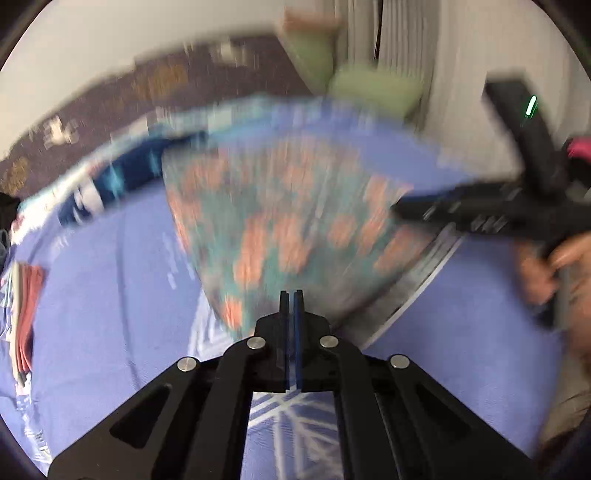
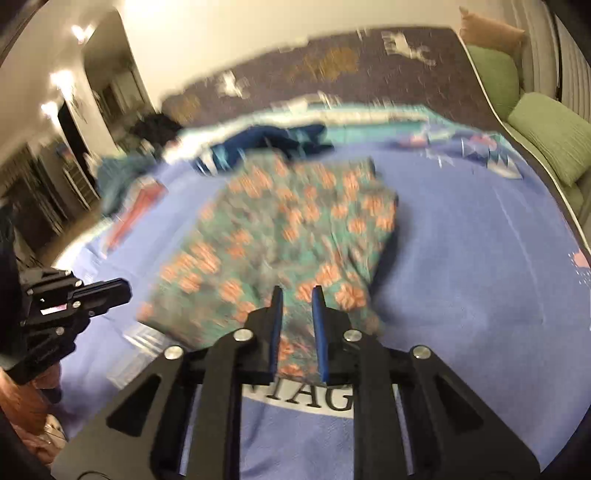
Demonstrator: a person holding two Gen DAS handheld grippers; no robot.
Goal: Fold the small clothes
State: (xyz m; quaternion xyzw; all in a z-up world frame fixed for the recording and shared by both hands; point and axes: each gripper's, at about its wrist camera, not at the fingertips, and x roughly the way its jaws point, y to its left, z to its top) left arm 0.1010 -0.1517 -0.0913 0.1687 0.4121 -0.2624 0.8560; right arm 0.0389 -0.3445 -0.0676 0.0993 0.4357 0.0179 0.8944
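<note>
Counts on the bed

One teal floral garment (image 2: 291,229) at the centre, one dark blue garment (image 2: 269,144) at its 12 o'clock, one purple blanket (image 2: 480,295) beneath both, two green cushions (image 2: 550,136) at 2 o'clock, one tan cushion (image 2: 487,35) at 1 o'clock; two grippers: left gripper (image 1: 291,299), right gripper (image 2: 297,295)

Teal garment (image 2: 295,236) scattered with orange blossoms, periwinkle blanket (image 2: 461,280) with white lettering, navy clothing (image 2: 273,142), green cushions (image 2: 550,136)
</note>
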